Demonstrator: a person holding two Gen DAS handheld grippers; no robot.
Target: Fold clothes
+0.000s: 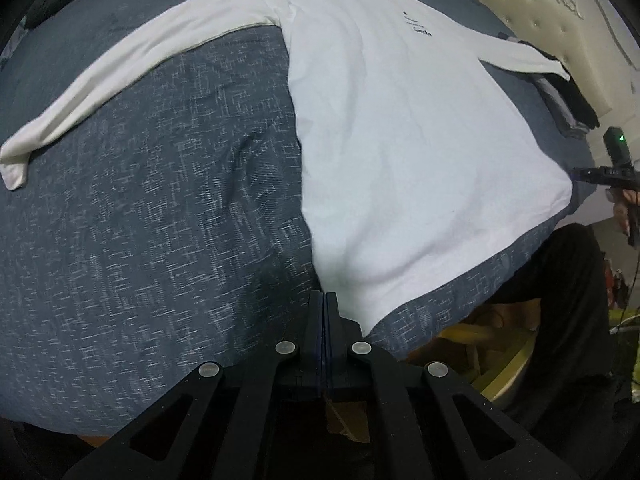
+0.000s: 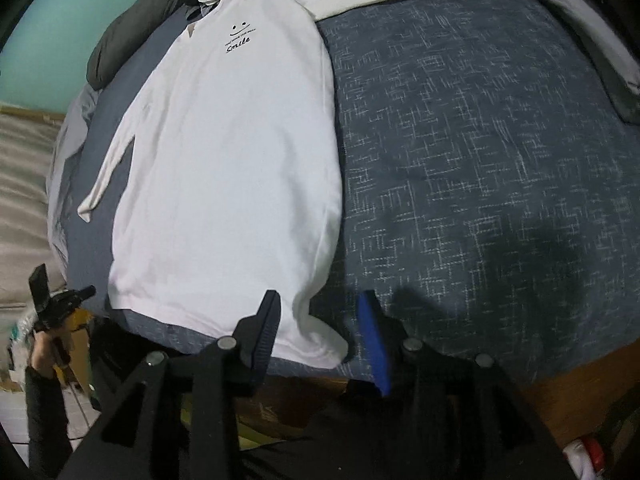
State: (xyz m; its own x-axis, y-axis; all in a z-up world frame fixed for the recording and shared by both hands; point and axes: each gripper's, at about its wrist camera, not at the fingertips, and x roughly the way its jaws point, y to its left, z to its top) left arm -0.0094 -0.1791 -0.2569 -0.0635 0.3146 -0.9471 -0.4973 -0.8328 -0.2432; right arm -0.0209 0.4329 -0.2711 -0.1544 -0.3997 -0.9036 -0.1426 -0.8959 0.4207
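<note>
**Left wrist and right wrist views: shirt laid flat, neither gripper holding cloth**

Left wrist view: left gripper (image 1: 325, 300) has its jaws pressed fully together with nothing between them. Its tips sit over the blue patterned bedspread (image 1: 140, 240), just beside the near hem corner of the white long-sleeved shirt (image 1: 400, 120); contact with the cloth cannot be told. The shirt lies face up and spread flat on the bedspread, both sleeves stretched out to the sides, a small dark "Smile" print (image 1: 422, 32) on the chest. A padded cream headboard (image 1: 560, 20) stands beyond the far sleeve. Dark clothes (image 1: 576, 100) lie near that sleeve's cuff.

Right wrist view: right gripper (image 2: 320, 316) is wide open. One finger (image 2: 266, 328) overlaps the shirt's (image 2: 224, 180) near hem; the blue-padded finger (image 2: 372, 340) sits over the bedspread (image 2: 480, 160), apart from the cloth. The hem corner lies between the two fingers, ungripped. A dark garment (image 2: 132, 32) is bunched near the collar.
</note>
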